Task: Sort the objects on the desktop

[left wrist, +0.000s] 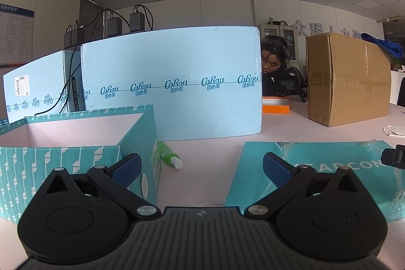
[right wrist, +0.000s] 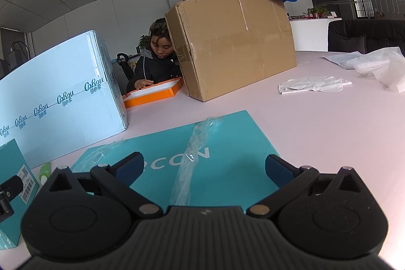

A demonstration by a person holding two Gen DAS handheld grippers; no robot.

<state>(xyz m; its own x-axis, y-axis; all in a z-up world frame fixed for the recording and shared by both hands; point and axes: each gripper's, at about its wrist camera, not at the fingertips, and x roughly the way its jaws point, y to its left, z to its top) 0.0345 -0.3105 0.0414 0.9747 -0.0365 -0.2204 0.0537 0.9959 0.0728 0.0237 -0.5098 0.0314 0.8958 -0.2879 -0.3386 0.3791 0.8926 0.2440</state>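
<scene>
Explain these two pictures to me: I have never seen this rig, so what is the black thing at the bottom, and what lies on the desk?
There is no robot: a person holds one pair of tongs in each hand, and a fisheye camera on each looks forward along its fingers. The black shape is the tool itself. The left tongs and the right tongs are both open and hold nothing. On the pale pink table lie an open teal box, a green tube beside it, a flat teal lid with loose plastic wrap, a light blue carton and a brown cardboard box.
</scene>
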